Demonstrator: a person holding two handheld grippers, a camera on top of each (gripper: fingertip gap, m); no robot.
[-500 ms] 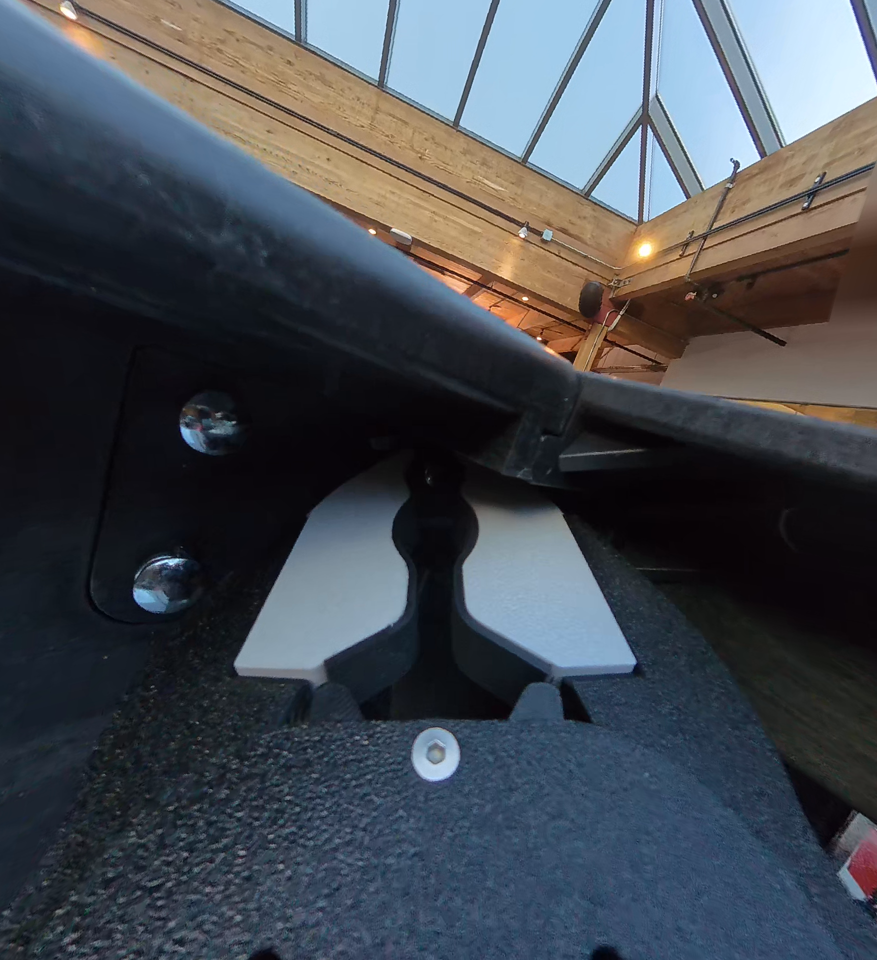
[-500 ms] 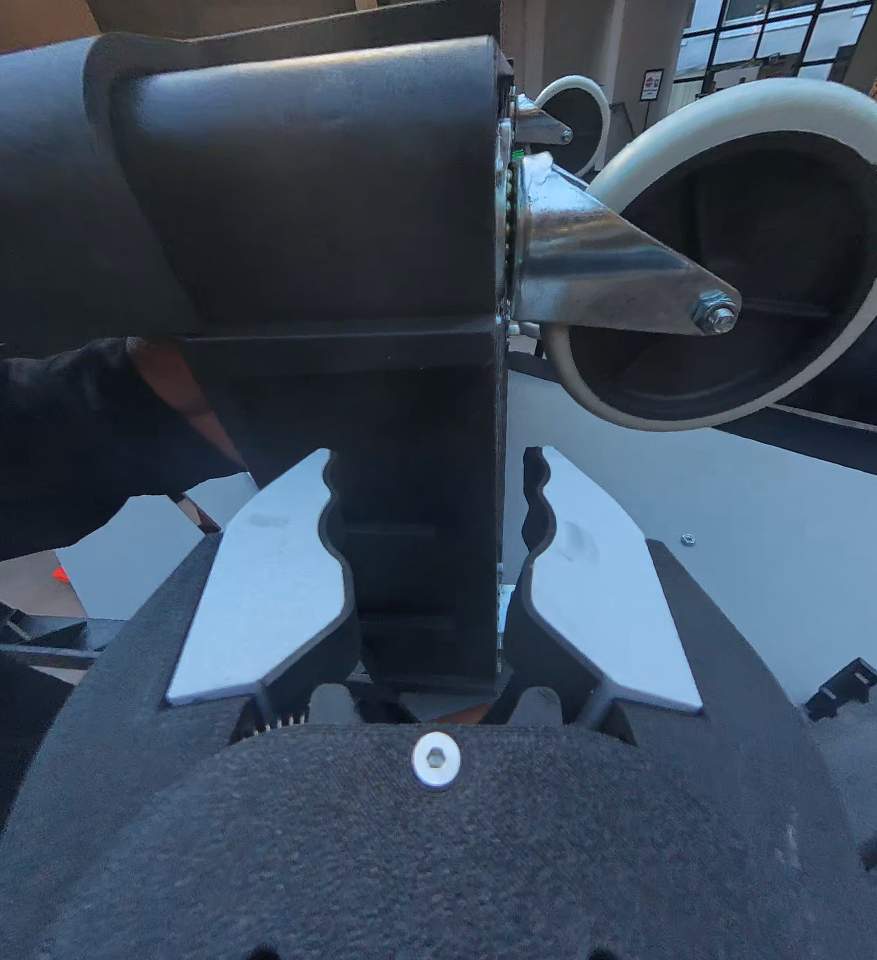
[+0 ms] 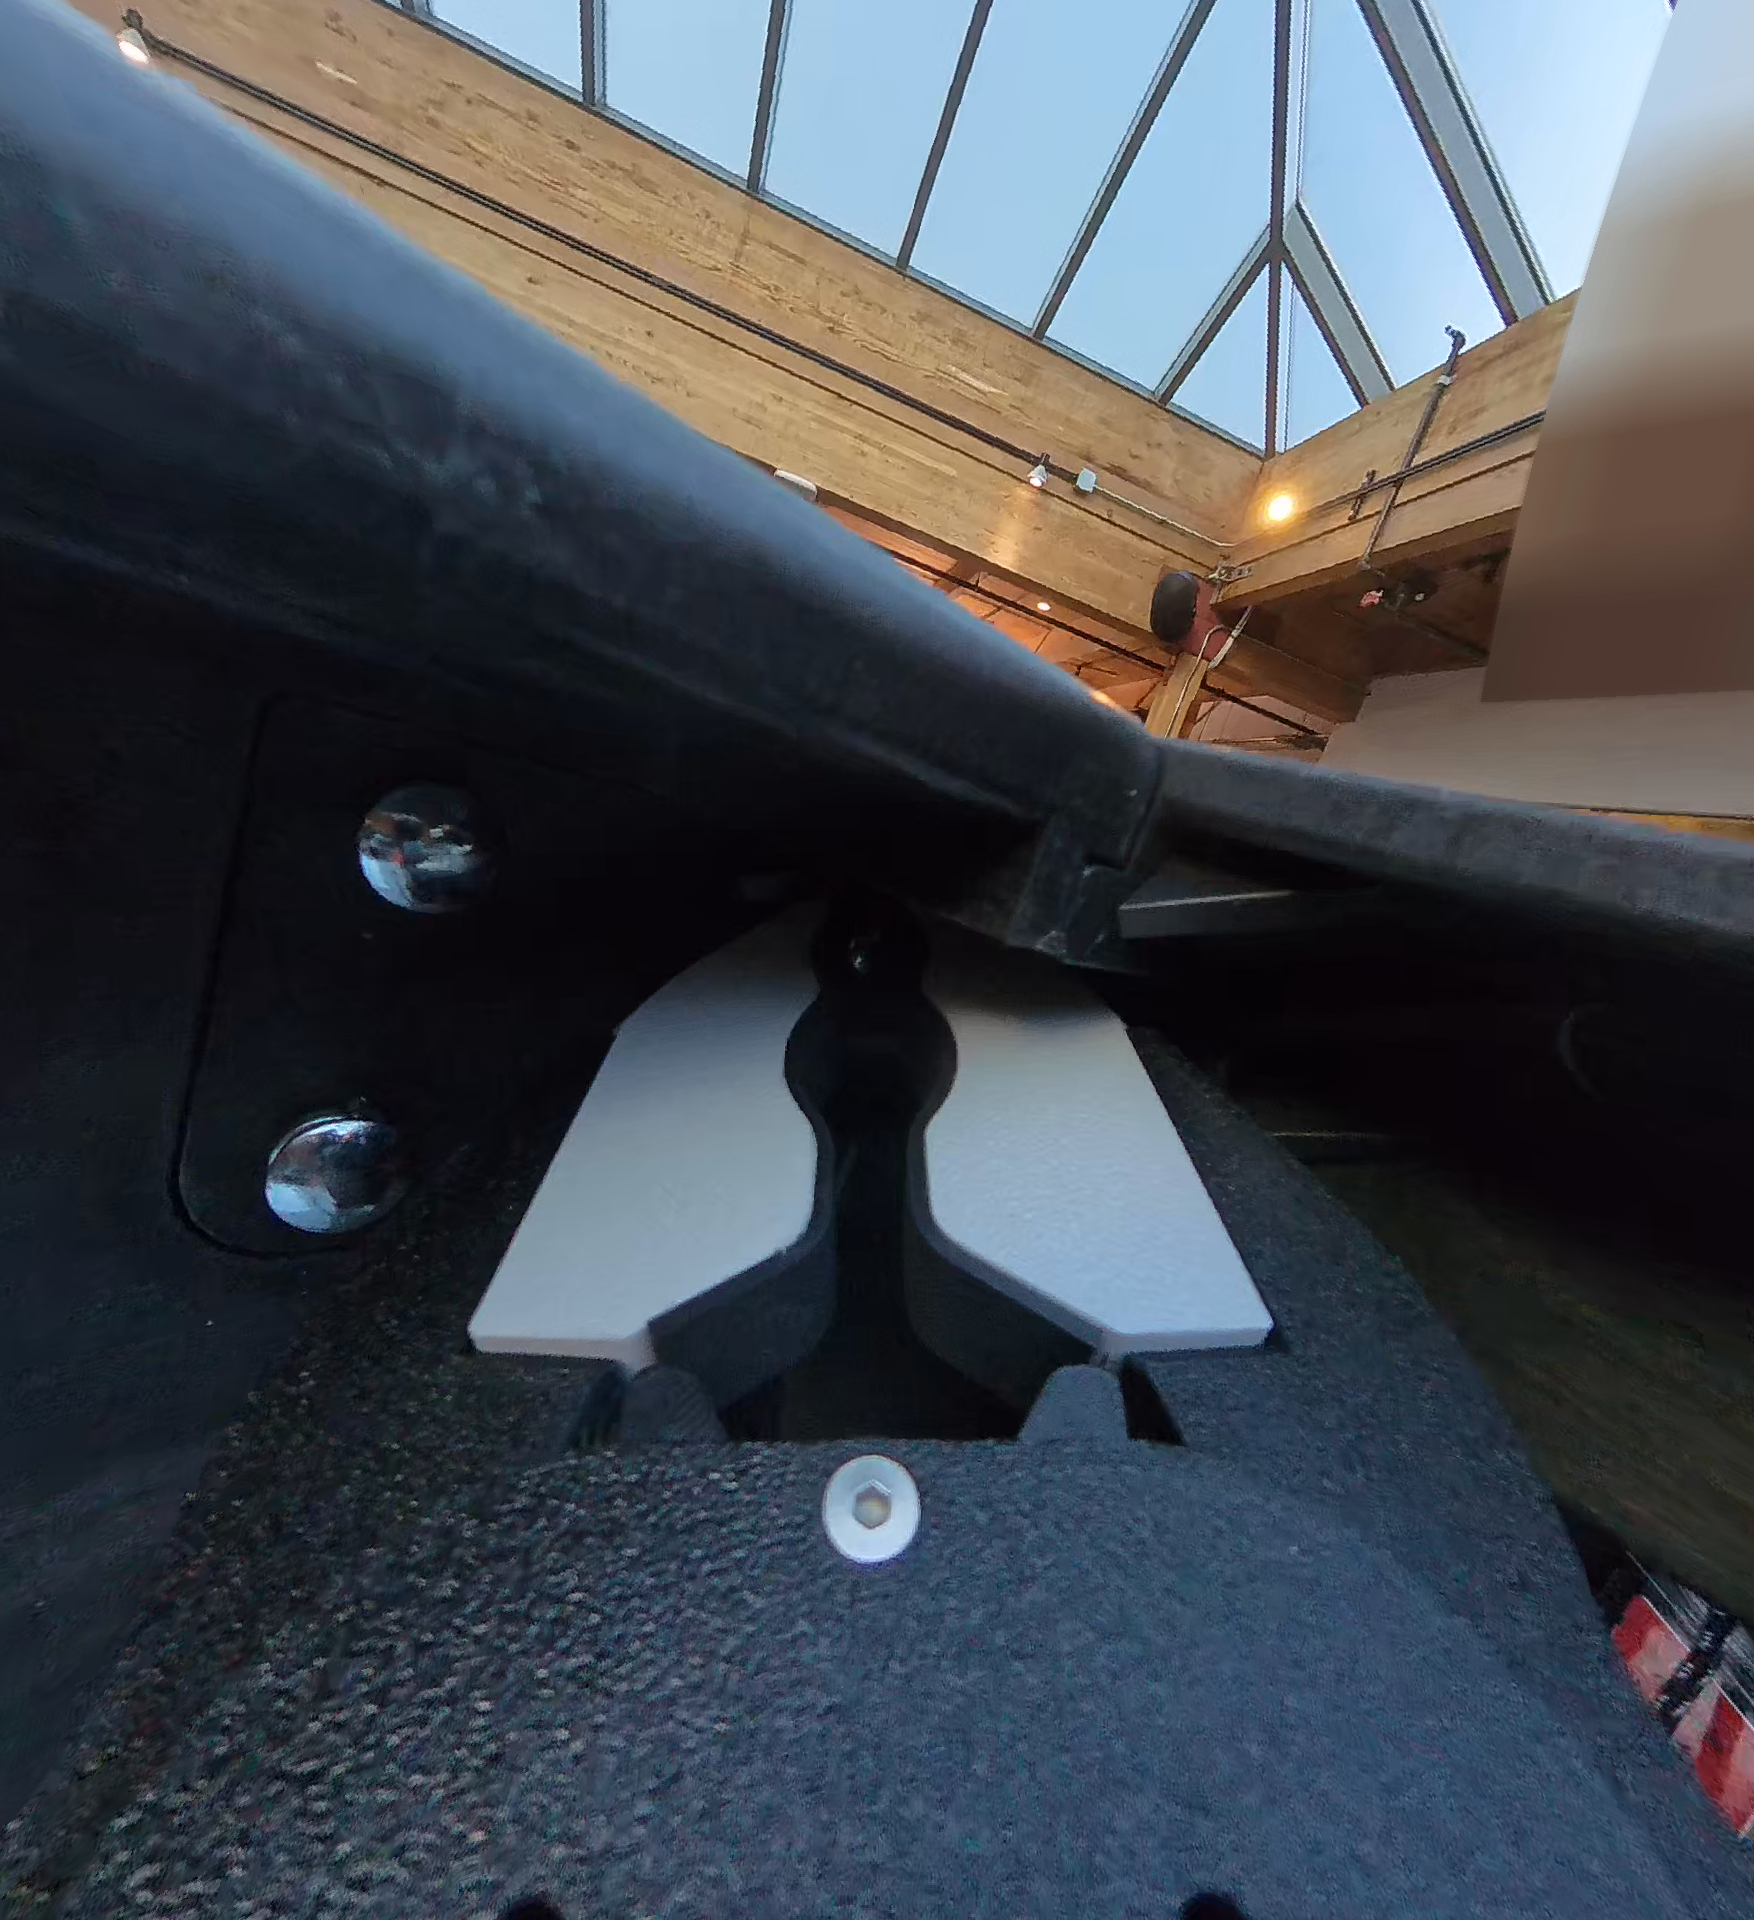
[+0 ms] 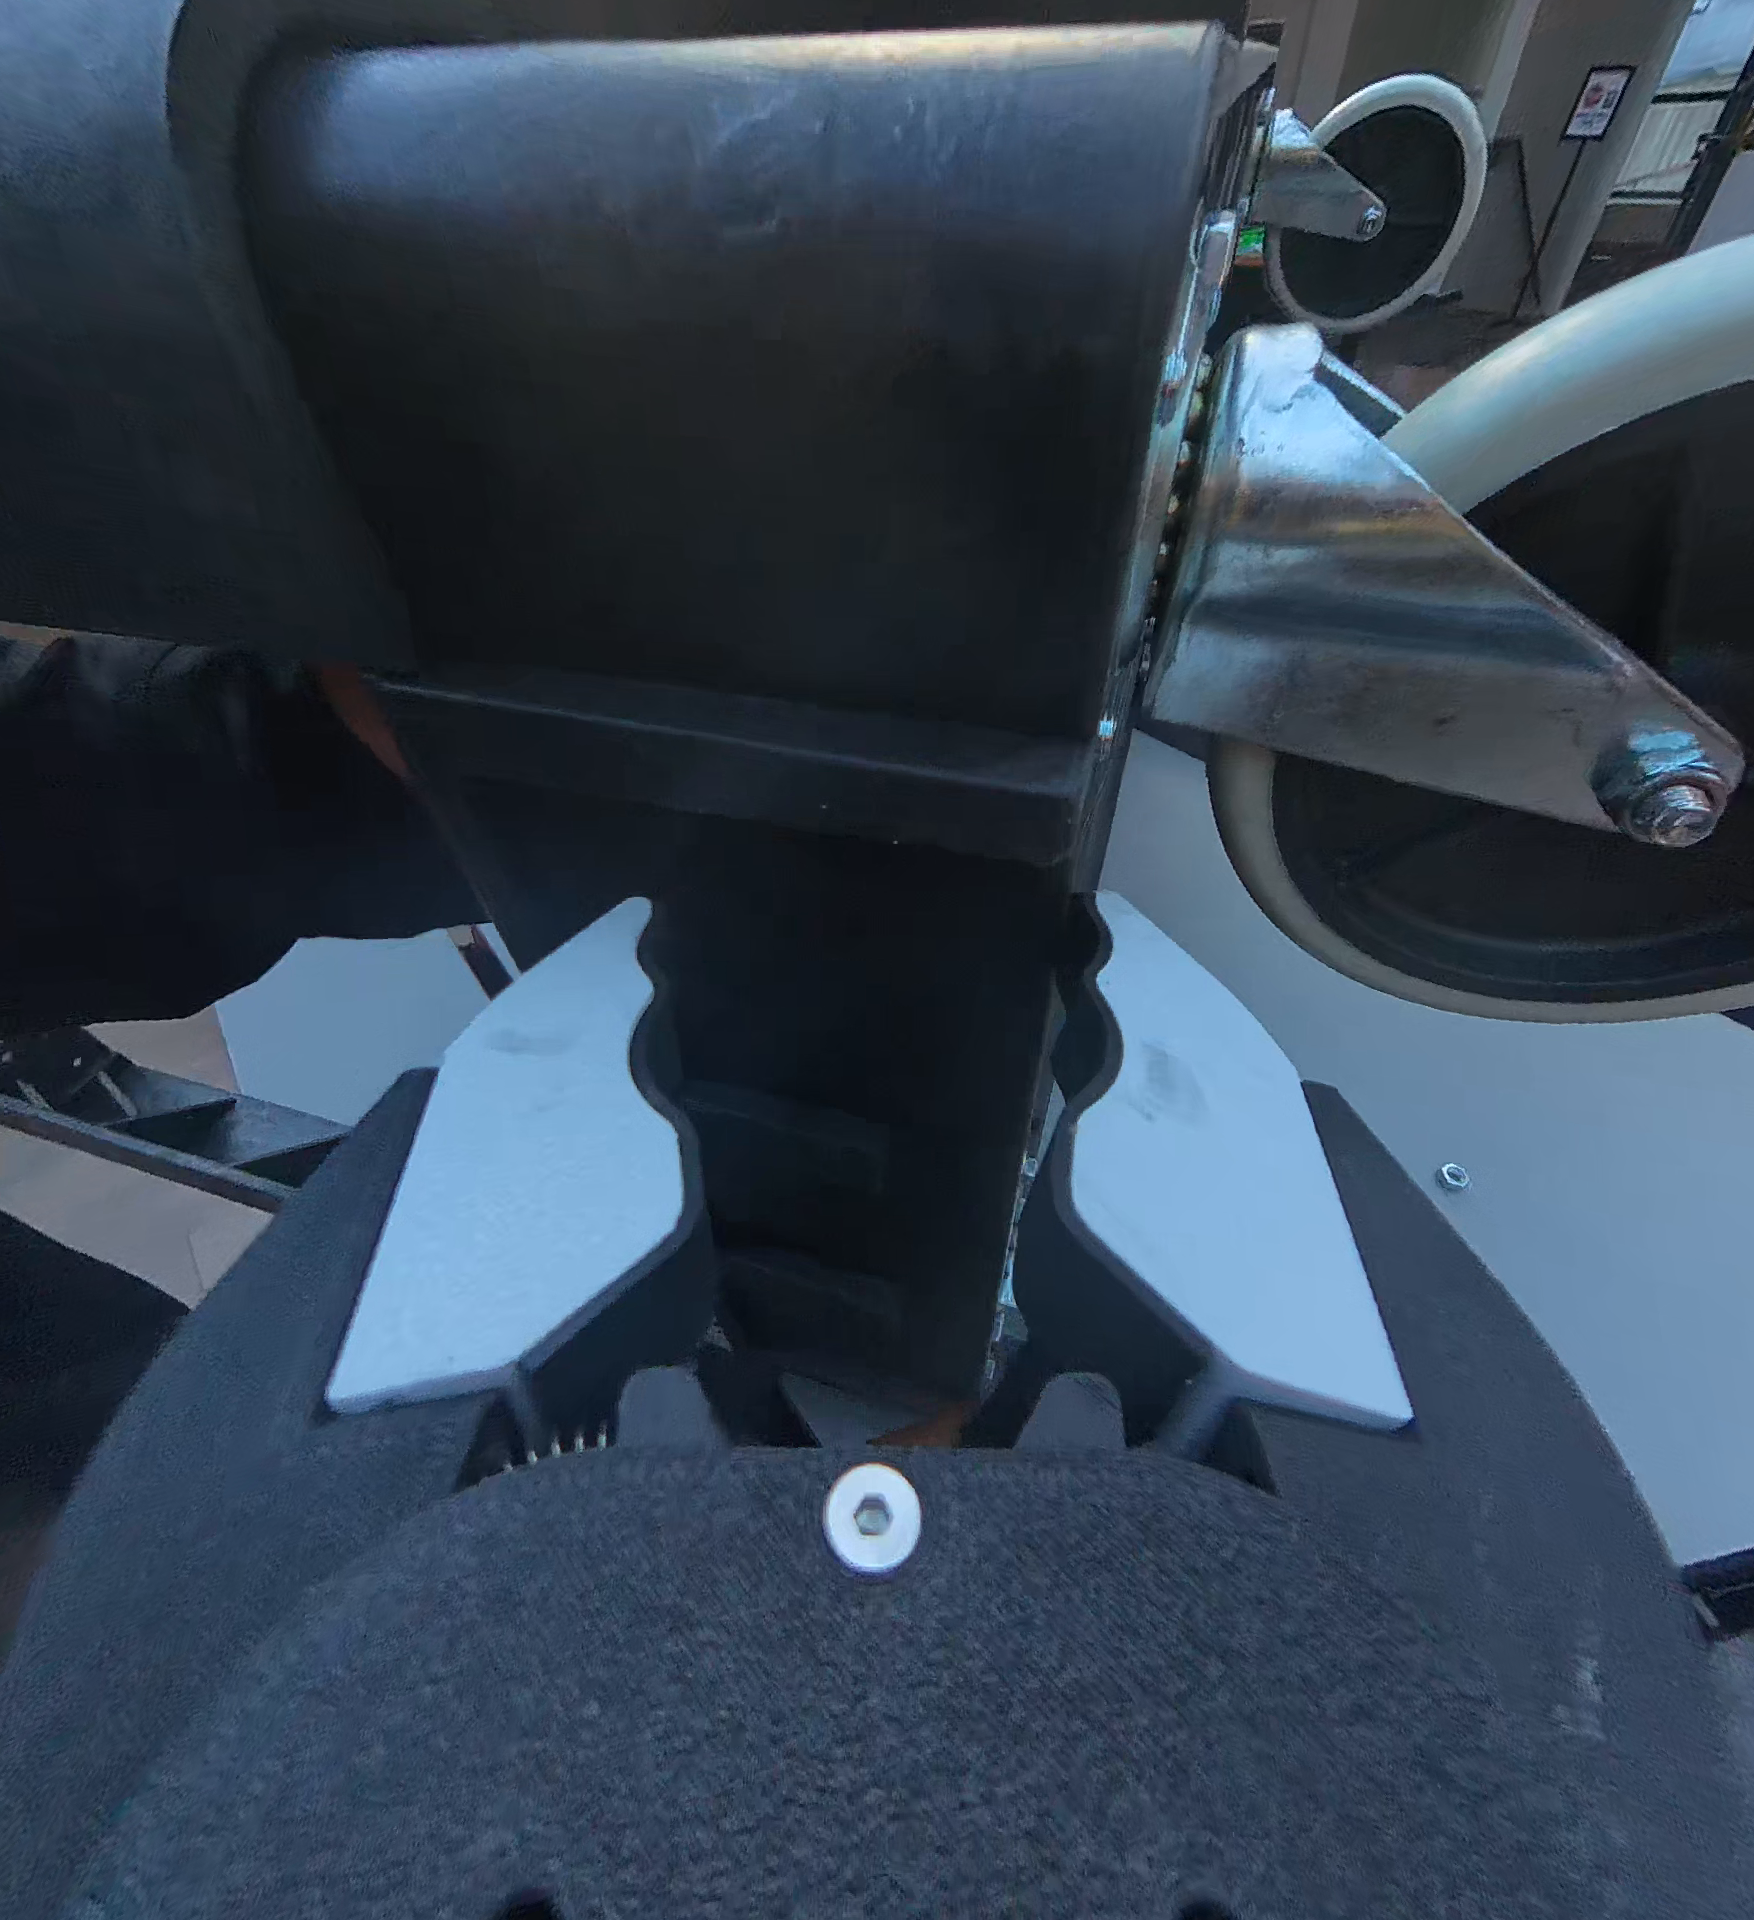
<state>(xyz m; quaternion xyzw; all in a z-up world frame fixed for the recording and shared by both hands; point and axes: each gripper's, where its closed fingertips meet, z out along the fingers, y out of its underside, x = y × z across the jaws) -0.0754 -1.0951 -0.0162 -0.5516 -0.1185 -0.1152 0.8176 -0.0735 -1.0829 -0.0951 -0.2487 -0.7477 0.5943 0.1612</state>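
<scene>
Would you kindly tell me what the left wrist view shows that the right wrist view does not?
Only the left wrist view shows the skylight, wooden beams, two round-headed bolts on a black plate, and the left gripper, nearly shut under a black rim. Only the right shows the caster wheel, its metal bracket, a sleeve and the right gripper clamping a black post. Both show black plastic.

Left gripper point(image 3: 871, 940) jaws nearly closed, tilted upward; right gripper point(image 4: 873, 914) jaws spread wide.
</scene>
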